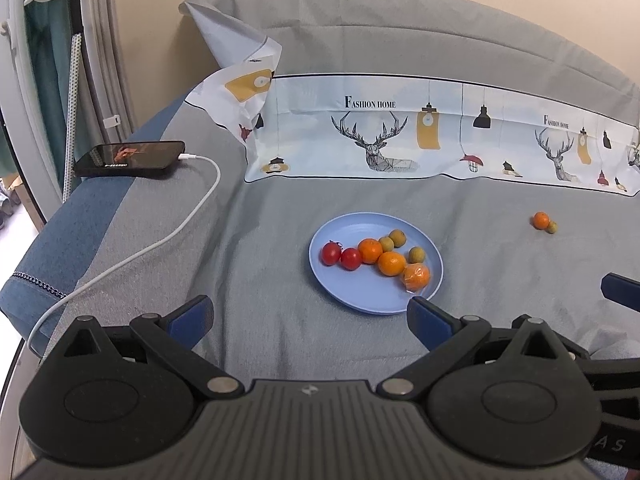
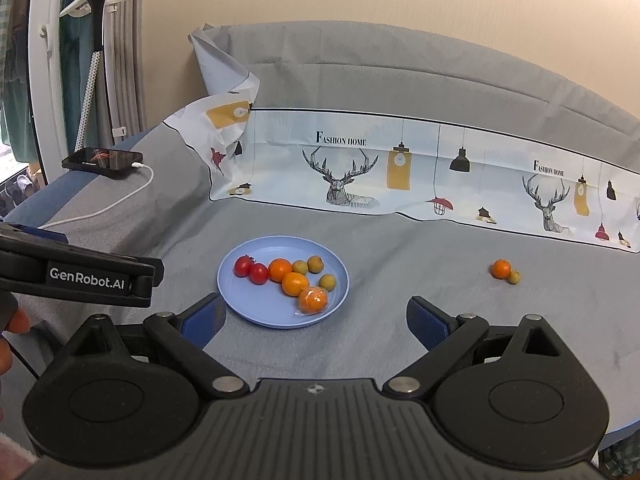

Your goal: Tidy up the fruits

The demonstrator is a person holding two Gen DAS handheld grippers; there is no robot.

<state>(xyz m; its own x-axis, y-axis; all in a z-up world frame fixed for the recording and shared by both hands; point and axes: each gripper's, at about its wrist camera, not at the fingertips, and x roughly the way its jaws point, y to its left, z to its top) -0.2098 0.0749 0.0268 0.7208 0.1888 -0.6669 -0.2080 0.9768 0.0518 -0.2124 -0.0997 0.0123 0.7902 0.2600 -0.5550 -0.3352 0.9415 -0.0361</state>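
A blue plate [image 1: 360,300] [image 2: 240,292] on the grey cloth holds two red tomatoes [image 1: 330,253] [image 2: 243,266], three oranges [image 1: 391,263] [image 2: 295,283], one of them wrapped in clear plastic [image 2: 313,300], and three small green-brown fruits [image 1: 397,237] [image 2: 315,264]. A loose orange [image 1: 541,220] [image 2: 501,268] and a small green-brown fruit [image 1: 552,227] [image 2: 514,277] lie touching on the cloth to the right. My left gripper [image 1: 310,320] is open and empty just before the plate. My right gripper [image 2: 316,318] is open and empty at the plate's near rim.
A phone [image 1: 130,159] [image 2: 102,163] on a white charging cable [image 1: 168,236] lies at the far left edge. A printed deer cloth [image 1: 400,136] [image 2: 400,168] stands along the back. The left gripper's body [image 2: 80,276] shows at the left of the right wrist view.
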